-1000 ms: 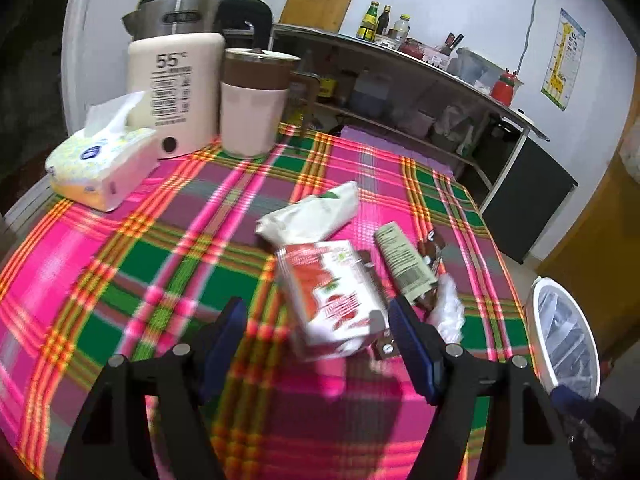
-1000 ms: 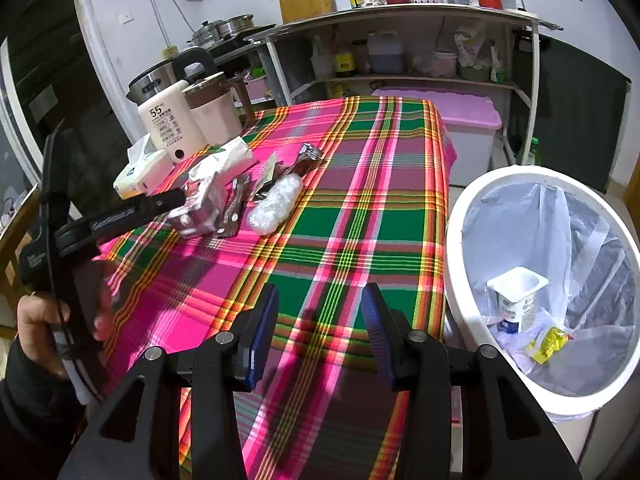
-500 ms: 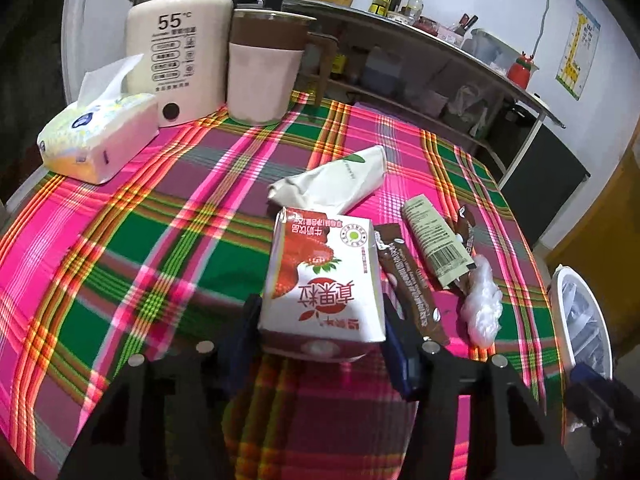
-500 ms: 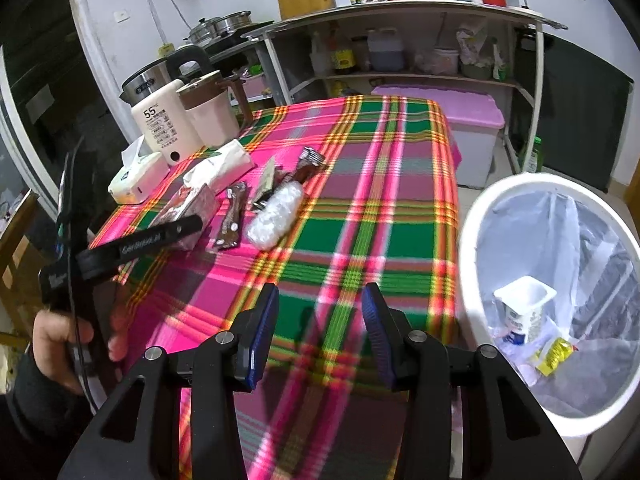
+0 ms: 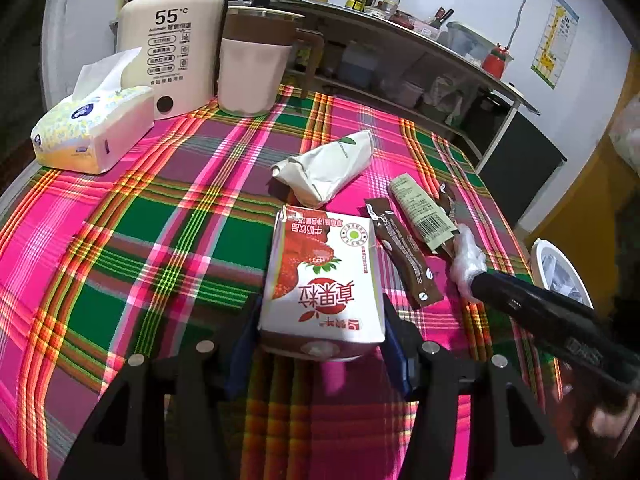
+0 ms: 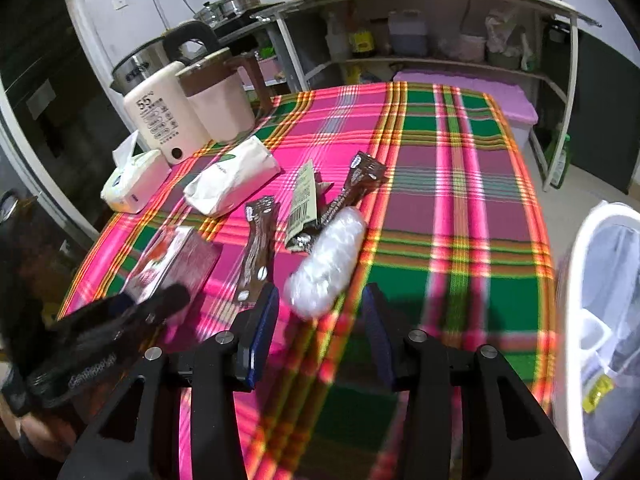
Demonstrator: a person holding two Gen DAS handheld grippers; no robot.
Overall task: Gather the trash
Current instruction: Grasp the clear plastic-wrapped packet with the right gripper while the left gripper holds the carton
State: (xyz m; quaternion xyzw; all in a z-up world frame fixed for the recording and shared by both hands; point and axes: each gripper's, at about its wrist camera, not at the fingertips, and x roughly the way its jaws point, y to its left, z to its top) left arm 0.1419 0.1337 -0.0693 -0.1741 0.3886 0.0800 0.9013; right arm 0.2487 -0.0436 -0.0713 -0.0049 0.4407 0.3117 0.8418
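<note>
A strawberry milk carton (image 5: 324, 276) lies on the plaid tablecloth (image 5: 132, 240) with my left gripper (image 5: 320, 344) shut on its near end, pads against both sides. The carton (image 6: 168, 260) and the left gripper (image 6: 120, 320) also show in the right wrist view. My right gripper (image 6: 320, 316) is open, and the near end of a clear crumpled plastic wrap (image 6: 332, 252) lies between its fingertips, unpressed. Beside the wrap (image 5: 466, 256) lie two brown snack wrappers (image 6: 258, 248) (image 6: 360, 180), a barcode wrapper (image 6: 304, 196) and a white crumpled packet (image 6: 232, 180).
A white bin (image 6: 576, 280) with a liner and some trash stands right of the table. At the table's far left stand a tissue box (image 5: 92, 132), a cream kettle (image 5: 172, 48) and a lidded jug (image 5: 256, 72). Shelves run behind.
My left gripper closed on the milk carton, which lay between its open jaws a second ago. The right gripper swung left from the bin side up to the plastic wrap.
</note>
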